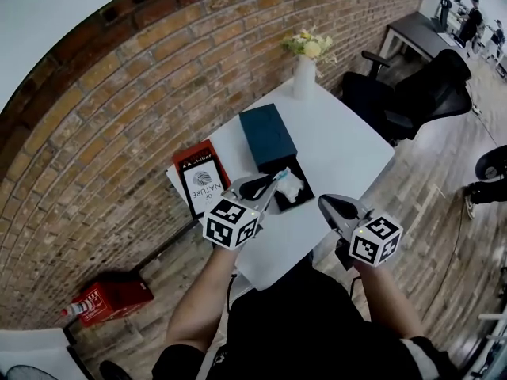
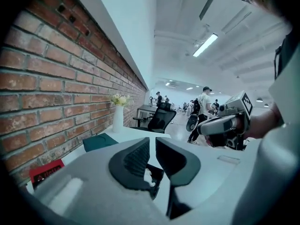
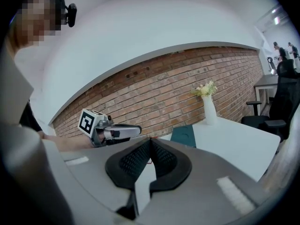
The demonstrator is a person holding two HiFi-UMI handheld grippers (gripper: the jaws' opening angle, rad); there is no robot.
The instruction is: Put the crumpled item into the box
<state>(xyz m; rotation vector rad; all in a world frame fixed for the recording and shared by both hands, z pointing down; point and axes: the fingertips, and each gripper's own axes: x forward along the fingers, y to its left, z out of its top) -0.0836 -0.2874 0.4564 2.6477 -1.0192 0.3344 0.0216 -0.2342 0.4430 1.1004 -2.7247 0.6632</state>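
Note:
The crumpled white item [image 1: 291,187] lies inside the black open box [image 1: 300,168] on the white table [image 1: 341,145]. My left gripper [image 1: 270,182] hovers just left of the box, its tips at the box's near-left edge. Its jaws [image 2: 152,146] stand a narrow gap apart with nothing between them; under them a corner of the box [image 2: 155,174] shows. My right gripper [image 1: 326,203] hangs off the table's near right edge, clear of the box. Its jaws [image 3: 150,144] meet at the tips and hold nothing.
A teal lid [image 1: 268,135] lies just behind the box and a red book [image 1: 202,182] to its left. A white vase with flowers [image 1: 304,74] stands at the far corner. A black office chair [image 1: 420,93] is beyond the table; the brick wall runs along the left.

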